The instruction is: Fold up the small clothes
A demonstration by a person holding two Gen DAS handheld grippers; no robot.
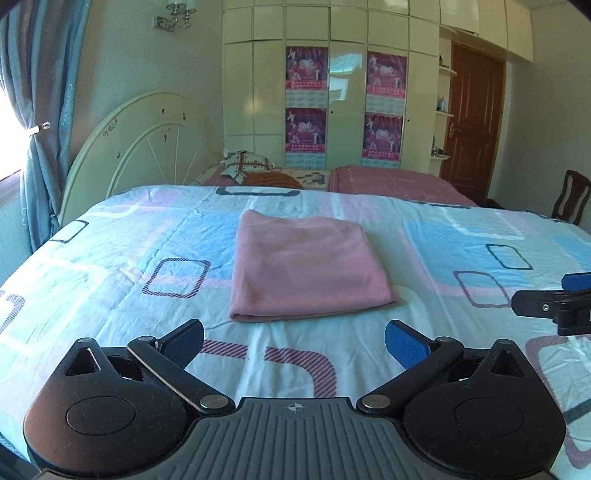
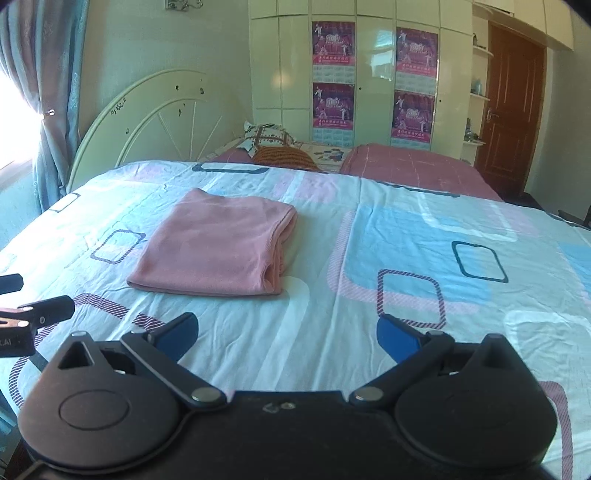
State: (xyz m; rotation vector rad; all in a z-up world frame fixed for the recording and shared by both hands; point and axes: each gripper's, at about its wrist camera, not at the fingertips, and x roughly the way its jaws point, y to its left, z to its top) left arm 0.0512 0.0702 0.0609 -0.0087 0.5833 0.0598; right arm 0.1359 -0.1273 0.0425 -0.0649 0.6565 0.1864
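Garment: pink folded cloth [image 1: 306, 264] lies flat on the bedsheet [image 1: 110, 266], mid-bed, a neat rectangle, nothing touching it.
Garment, right view: same pink folded cloth [image 2: 218, 243] sits left of centre; stacked layer edges show along its right side, which the left view does not show.
Left gripper: left gripper [image 1: 294, 341] jaws spread wide, holding nothing, blue pads over bare sheet, short of the cloth's near edge.
Right gripper: right gripper [image 2: 287, 334] jaws spread wide too, nothing between them, near the cloth's near right corner but apart from it.
Cross views: left view catches the right gripper at its right edge, black finger with a blue pad; right view catches the left gripper at its left edge, black fingers only.
Bedsheet: pale blue and pink with rounded-square prints, lightly creased; seen in the right view [image 2: 424, 258] too.
Headboard: cream arched headboard [image 1: 144, 144] at far left, in both views.
Pillows: patterned pillows [image 1: 251, 168] and a maroon checked cover [image 1: 391, 181] at the far end of the bed.
Wardrobe: cream wardrobe [image 1: 255, 92] with four purple posters [image 1: 306, 68] on its doors.
Door: brown door [image 1: 472, 122] at far right.
Left view only: wooden chair [image 1: 570, 195] at right, wall lamp [image 1: 177, 14] up top in full.
Curtain: blue curtain [image 1: 40, 122] tied back at left, by a bright window.
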